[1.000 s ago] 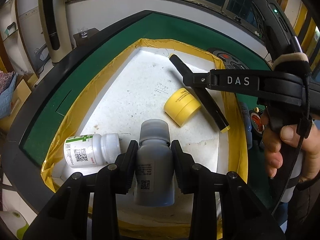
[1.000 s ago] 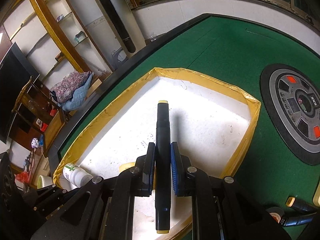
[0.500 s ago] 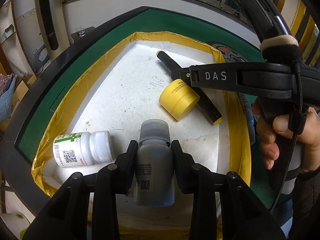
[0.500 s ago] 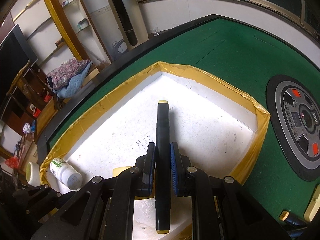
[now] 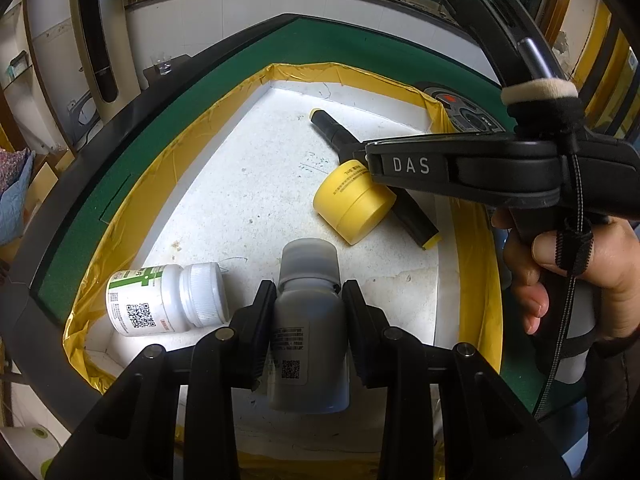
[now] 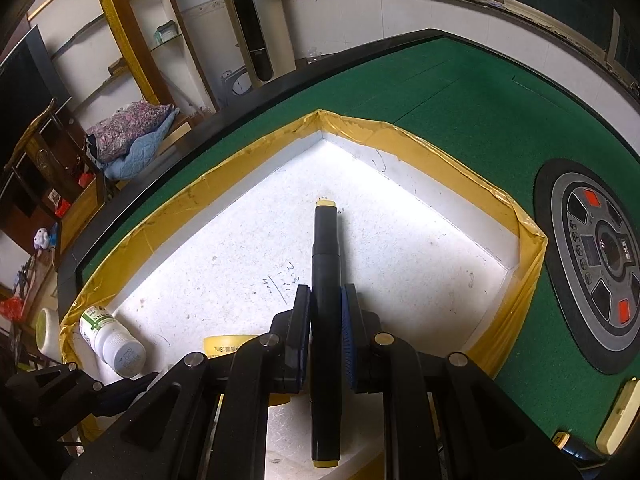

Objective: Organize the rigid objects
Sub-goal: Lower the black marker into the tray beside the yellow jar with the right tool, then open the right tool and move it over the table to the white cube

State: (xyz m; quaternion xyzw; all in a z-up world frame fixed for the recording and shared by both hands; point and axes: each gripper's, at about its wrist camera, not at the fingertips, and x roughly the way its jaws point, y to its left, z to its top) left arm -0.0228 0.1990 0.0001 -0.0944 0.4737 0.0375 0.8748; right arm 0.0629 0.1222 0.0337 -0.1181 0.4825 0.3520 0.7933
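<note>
My left gripper (image 5: 308, 300) is shut on a grey bottle (image 5: 308, 340), cap forward, low over the near end of a white tray with yellow taped rim (image 5: 168, 184). My right gripper (image 6: 325, 312) is shut on a black marker with yellow ends (image 6: 325, 264), held low over the tray floor; the marker also shows in the left wrist view (image 5: 332, 128). A white pill bottle with green label (image 5: 160, 300) lies on its side at the tray's near left; it also shows in the right wrist view (image 6: 110, 340). A yellow jar (image 5: 352, 204) lies beside the marker.
The tray (image 6: 420, 148) sits on a green felt table (image 6: 460, 100) with a black edge. A round grey control panel (image 6: 600, 256) is set in the felt right of the tray. Small items (image 6: 616, 420) lie at the table's near right. Shelves and furniture stand beyond.
The right gripper has carried the marker lower and further into the tray, next to the yellow jar. The left gripper still holds the grey bottle in about the same place.
</note>
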